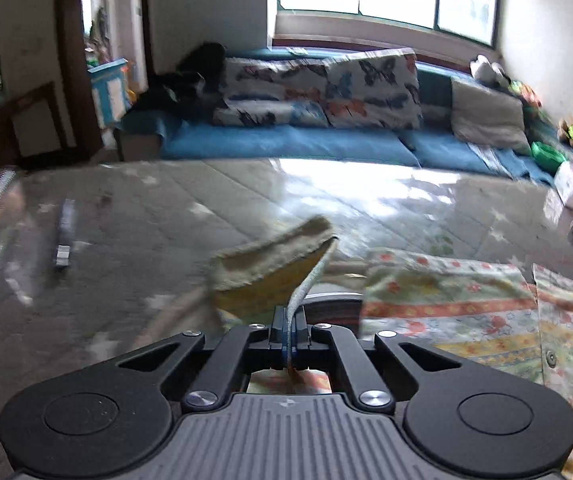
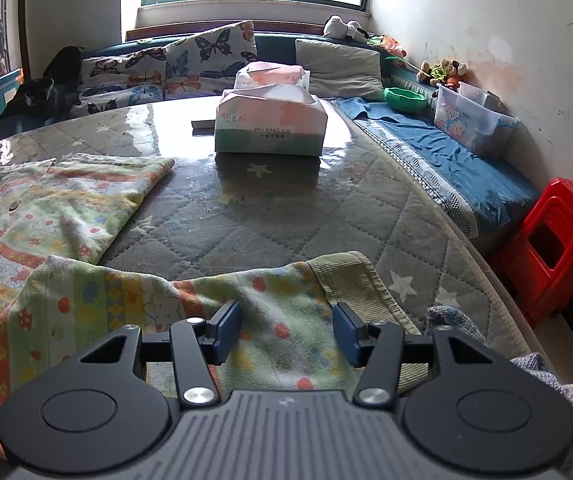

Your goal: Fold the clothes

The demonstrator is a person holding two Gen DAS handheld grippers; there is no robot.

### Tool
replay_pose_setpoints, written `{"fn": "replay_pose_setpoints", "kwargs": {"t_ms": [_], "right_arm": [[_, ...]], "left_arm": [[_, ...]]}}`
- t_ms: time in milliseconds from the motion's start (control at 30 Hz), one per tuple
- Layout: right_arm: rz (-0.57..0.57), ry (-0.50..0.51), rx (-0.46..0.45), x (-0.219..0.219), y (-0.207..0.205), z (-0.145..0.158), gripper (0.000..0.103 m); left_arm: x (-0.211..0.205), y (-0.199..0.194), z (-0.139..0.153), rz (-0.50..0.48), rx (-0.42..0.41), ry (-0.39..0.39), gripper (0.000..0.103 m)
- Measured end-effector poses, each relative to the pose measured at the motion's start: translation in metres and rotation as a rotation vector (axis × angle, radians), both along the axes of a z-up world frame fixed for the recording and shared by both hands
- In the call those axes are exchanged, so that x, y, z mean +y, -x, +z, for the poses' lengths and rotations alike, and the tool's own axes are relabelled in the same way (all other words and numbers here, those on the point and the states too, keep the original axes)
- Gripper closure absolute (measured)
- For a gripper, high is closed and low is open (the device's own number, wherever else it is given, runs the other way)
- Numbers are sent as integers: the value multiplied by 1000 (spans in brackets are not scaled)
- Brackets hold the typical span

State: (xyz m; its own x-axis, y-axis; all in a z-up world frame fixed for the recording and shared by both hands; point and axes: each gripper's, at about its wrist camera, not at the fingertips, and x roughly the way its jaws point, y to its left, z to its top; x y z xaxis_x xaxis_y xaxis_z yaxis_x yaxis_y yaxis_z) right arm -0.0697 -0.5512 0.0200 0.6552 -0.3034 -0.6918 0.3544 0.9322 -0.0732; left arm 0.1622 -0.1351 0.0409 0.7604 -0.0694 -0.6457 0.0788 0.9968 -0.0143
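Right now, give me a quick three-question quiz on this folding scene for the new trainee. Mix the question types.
1. True or false: the left claw is shut on a cuff of the printed garment.
2. Multiple choice: the right claw is A) shut on the cuff, B) open above the garment, C) holding the tissue pack.
3. Fill in: the stool beside the table is coloured ____.

Key: 1 true; 2 B; 3 red.
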Motion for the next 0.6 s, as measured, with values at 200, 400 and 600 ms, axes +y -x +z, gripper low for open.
{"fn": "replay_pose_setpoints", "kwargs": {"t_ms": [200, 400, 600], "right_arm": [[2, 5, -10, 1, 1, -1, 51], [6, 13, -12, 5, 3, 0, 50], [45, 2, -14, 16, 5, -1, 48]], "left_arm": [[61, 49, 25, 112, -57, 35, 101], [124, 116, 16, 246, -31, 79, 101], [160, 155, -4, 340, 28, 105, 101]]}}
